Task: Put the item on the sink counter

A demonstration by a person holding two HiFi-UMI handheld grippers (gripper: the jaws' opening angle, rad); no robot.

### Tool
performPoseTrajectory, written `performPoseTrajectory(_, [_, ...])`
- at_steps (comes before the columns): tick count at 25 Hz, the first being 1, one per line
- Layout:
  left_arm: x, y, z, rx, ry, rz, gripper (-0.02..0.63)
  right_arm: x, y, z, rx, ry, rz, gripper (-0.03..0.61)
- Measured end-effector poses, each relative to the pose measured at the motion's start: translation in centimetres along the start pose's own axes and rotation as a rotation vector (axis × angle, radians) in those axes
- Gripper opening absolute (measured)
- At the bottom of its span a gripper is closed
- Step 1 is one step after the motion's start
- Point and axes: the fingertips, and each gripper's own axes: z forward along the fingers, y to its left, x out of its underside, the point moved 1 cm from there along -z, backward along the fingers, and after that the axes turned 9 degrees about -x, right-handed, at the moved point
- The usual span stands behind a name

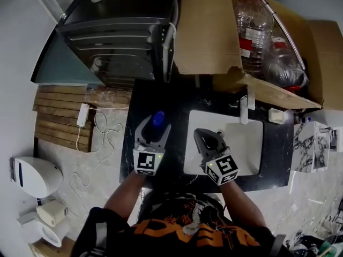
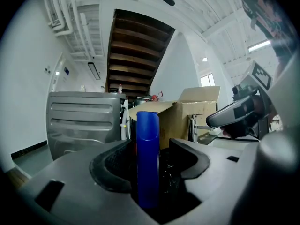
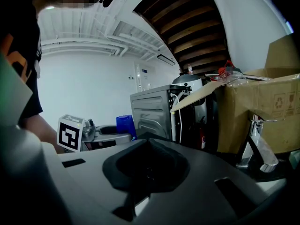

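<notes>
A blue cylindrical item [image 1: 157, 120] stands upright between the jaws of my left gripper [image 1: 155, 127], over the black sink counter [image 1: 130, 150] left of the white sink [image 1: 247, 143]. In the left gripper view the blue item [image 2: 147, 130] rises between the two dark pads of the left gripper [image 2: 150, 162]. The jaws stand wide, with a gap beside the item on the right. My right gripper [image 1: 206, 138] hovers over the sink's left half, shut and empty; its pads meet in the right gripper view [image 3: 147, 165]. From there the blue item [image 3: 124, 124] shows at the left.
A faucet [image 1: 244, 109] stands behind the sink. A grey washing machine [image 1: 118, 36] sits beyond the counter's left end. An open cardboard box [image 1: 206, 31] with big plastic bottles [image 1: 252, 25] stands behind the counter. A wooden slat mat [image 1: 59, 119] and a cable lie on the floor at left.
</notes>
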Motion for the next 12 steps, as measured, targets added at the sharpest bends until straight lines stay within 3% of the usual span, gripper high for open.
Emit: performPoseTrajectory(12, [-0.1, -0.2, -1.2, -0.019, 0.012, -0.003, 0.256, -0.1, 0.9, -1.2, 0.008, -0.009, -0.008, 0.025])
